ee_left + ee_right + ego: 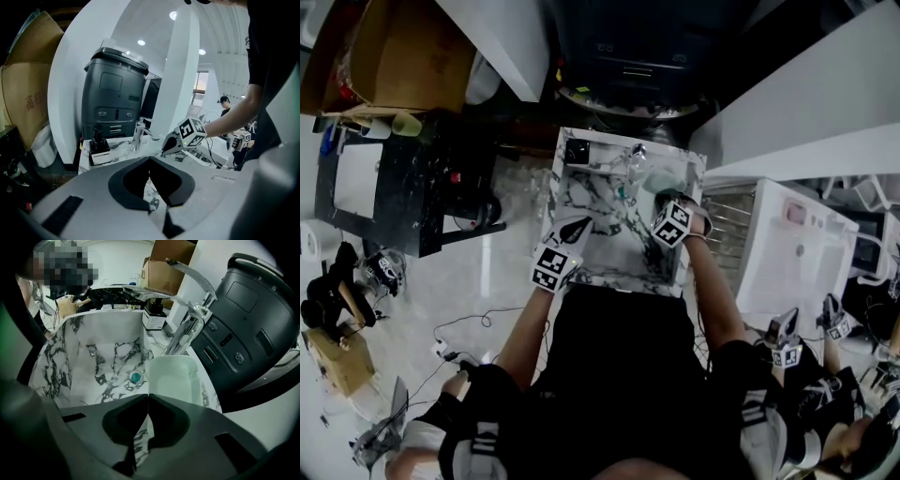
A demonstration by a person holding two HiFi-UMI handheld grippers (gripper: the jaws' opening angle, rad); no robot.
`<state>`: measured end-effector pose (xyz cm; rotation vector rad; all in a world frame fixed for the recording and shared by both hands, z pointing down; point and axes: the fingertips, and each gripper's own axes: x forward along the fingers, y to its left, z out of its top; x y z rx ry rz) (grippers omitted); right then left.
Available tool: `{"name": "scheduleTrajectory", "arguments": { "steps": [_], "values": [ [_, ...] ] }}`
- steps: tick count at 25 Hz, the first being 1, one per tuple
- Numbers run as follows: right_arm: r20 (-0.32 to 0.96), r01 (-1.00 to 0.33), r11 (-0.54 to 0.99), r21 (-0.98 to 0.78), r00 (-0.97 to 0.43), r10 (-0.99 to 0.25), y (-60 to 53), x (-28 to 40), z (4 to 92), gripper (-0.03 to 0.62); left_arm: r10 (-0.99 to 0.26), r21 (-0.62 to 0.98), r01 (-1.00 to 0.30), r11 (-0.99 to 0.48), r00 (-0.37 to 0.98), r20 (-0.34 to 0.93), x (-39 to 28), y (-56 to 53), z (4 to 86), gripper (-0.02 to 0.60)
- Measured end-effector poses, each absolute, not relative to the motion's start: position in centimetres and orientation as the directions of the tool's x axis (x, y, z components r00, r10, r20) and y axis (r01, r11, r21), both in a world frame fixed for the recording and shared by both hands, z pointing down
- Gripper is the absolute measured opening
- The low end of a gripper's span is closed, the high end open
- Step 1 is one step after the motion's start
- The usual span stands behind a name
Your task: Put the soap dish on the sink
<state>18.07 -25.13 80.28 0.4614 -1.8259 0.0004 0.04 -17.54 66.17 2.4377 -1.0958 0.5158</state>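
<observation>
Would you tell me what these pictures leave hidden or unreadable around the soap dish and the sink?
Right gripper view: near end and underside of the soap dish, covered by the right gripper; whether it rests on the sink rim is unclear.
Left gripper view: label on the pump bottle, too small to read.
Left gripper view: the sink's basin, blocked by the left gripper.
</observation>
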Motion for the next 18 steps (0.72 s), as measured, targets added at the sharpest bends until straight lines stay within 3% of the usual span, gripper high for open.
{"name": "scheduleTrajectory", "arguments": {
  "steps": [18],
  "values": [
    [0.945,-0.213,0.946,0.245,-0.165,-0.282,-27.1,18.1,82.9,-0.002,-0.611,0.233,-0.782,-0.578,0.604,0.511,0.0,-16.4,67.2,-0.002]
  ]
}}
